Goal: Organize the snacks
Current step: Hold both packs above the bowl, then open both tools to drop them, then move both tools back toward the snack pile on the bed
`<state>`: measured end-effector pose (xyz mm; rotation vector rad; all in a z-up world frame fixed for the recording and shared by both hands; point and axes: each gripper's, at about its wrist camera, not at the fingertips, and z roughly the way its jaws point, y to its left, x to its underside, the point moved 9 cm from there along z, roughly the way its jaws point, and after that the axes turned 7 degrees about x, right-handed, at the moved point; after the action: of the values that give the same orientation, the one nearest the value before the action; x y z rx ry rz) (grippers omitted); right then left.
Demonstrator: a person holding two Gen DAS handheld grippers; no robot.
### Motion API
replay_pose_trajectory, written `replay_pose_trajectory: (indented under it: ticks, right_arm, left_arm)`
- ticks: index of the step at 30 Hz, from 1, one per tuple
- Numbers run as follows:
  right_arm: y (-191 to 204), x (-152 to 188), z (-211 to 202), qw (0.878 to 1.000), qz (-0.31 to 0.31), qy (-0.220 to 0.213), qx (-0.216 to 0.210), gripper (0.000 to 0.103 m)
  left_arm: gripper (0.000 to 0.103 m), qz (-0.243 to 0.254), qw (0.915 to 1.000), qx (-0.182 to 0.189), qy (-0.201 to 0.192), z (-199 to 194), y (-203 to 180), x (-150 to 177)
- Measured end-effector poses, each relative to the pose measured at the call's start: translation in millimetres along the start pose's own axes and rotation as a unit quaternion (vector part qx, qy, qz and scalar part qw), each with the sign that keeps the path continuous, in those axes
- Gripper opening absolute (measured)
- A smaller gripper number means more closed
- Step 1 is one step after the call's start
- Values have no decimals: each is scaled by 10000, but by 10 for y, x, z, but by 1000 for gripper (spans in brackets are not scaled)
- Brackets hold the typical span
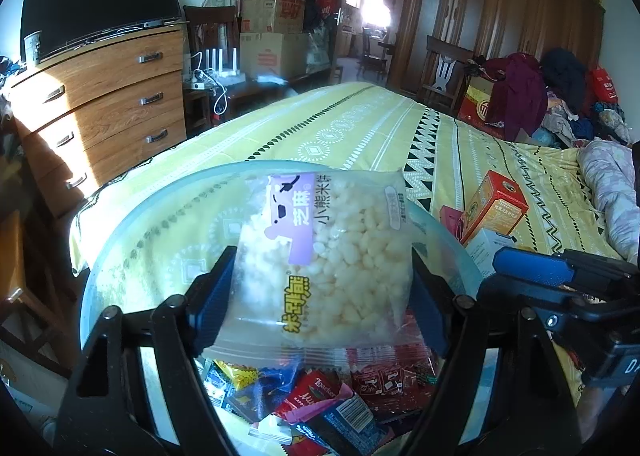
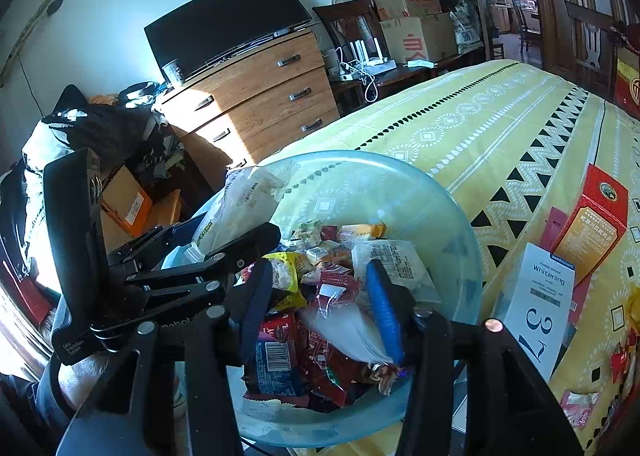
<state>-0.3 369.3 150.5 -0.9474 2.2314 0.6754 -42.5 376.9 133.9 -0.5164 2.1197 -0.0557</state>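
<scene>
My left gripper [image 1: 320, 304] is shut on a clear bag of white rice puffs [image 1: 352, 256] with a purple label, its blue pads pressed on the bag's two sides. The bag stands upright above a translucent blue bowl [image 1: 160, 196] heaped with several wrapped snacks [image 1: 320, 396]. In the right wrist view the same bag [image 2: 240, 204] hangs over the bowl's left rim. My right gripper [image 2: 320, 308] stands open low over the bowl [image 2: 452, 196], and a clear white packet [image 2: 344, 328] lies on the pile against its right pad. One right-gripper finger [image 1: 532, 270] shows beside the bowl.
The bowl rests on a yellow patterned bedspread [image 2: 460, 116]. A red-orange box [image 2: 592, 224] and a white box [image 2: 540, 308] lie just right of it, with loose packets [image 2: 576, 404] nearer the edge. A wooden dresser [image 1: 108, 104] stands left of the bed.
</scene>
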Motion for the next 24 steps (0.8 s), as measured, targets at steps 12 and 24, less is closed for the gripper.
replay_pose_trajectory:
  ticks: [12,24]
  right_arm:
    - [-116,227,-89,9995,297,24,114,68]
    - [-380,809,-631,9971,354,-252,631,85]
  left_arm:
    - [103,-50,9999,-112,41,20,59,10]
    - [103,-35,9998,-194,104,44,59,6]
